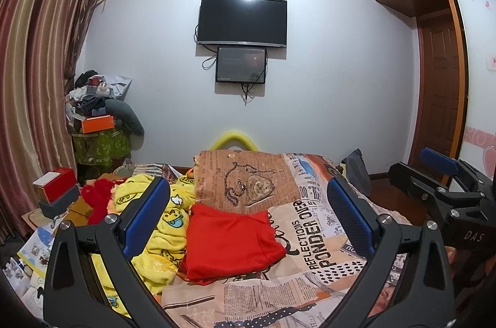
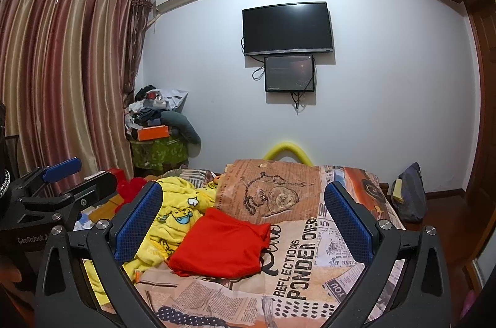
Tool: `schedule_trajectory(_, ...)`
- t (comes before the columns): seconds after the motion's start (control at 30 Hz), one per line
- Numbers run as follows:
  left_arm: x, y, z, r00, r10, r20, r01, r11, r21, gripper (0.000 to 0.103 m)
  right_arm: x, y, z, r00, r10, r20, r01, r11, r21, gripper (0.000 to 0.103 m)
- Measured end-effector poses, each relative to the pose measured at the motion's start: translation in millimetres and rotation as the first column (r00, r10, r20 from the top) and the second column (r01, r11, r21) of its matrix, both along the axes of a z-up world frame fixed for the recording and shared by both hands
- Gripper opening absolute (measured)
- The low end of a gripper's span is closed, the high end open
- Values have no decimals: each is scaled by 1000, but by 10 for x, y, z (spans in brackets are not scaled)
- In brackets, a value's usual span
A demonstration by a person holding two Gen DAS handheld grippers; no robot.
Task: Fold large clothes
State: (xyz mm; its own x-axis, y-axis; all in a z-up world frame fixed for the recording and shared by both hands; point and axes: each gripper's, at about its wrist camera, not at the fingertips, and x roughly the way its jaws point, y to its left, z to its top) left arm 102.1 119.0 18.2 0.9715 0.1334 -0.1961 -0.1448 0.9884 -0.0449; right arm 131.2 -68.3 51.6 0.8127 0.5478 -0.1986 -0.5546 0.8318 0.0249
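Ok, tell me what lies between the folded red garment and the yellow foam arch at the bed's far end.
In both wrist views, only the newspaper-print bedspread lies between the red garment and the yellow foam arch, including its pocket-watch panel; nothing sits on that stretch.

Black tongs (image 1: 248, 210), blue textured pads (image 1: 145, 213), silver screws, "DAS" marking.

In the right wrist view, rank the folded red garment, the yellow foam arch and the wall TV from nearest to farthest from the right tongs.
1. Folded red garment: on the bedspread just ahead of the open right tongs, slightly left.
2. Yellow foam arch: beyond the far end of the bed, roughly centre.
3. Wall TV: mounted high on the far wall, above a smaller screen.
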Motion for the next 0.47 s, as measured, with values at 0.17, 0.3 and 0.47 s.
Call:
schedule_trajectory(0.17,-12,-2,-9,1000,-3,1,3,1000,-1,102,10,-3,5,1000,-1,-4,1,1000,3,103)
schedule_trajectory(0.3,-28,5,-16,1000,-1,3,1,1000,-3,102,23,1,-1,1000,-2,-9,2,1000,5,103)
schedule_trajectory(0.47,-33,28,-34,1000,-3,-6,3,1000,-9,102,27,15,-14,1000,-3,-11,3,1000,1,103)
